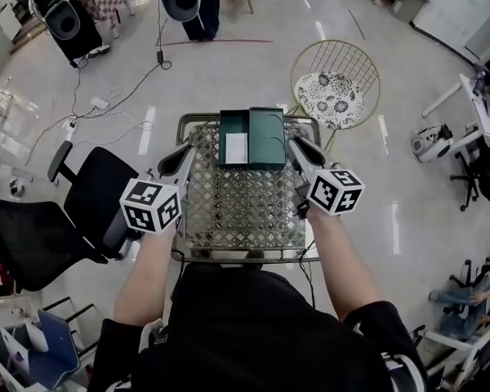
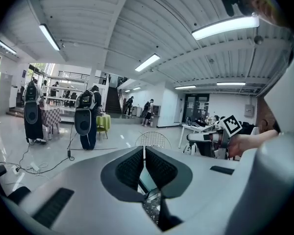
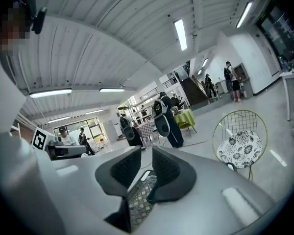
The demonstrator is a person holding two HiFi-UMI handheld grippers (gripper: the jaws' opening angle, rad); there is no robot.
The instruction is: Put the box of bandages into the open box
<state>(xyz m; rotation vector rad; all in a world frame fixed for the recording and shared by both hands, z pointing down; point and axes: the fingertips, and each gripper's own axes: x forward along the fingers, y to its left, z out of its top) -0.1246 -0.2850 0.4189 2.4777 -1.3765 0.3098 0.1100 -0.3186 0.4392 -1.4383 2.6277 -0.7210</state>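
Seen from above, a person stands at a metal lattice tabletop (image 1: 237, 211) with a claw in each hand. A dark green open box (image 1: 233, 122) sits at the tabletop's far edge, its lid folded flat to the right. The white box of bandages (image 1: 236, 147) lies flat inside the left half, its long axis pointing away from the person, parallel to the hinge line. The left claw (image 1: 182, 155) hovers just left of the open box, its jaws drawn almost together on nothing. The right claw (image 1: 295, 144) hovers beside the lid, its jaws parted with a clear gap and nothing between them.
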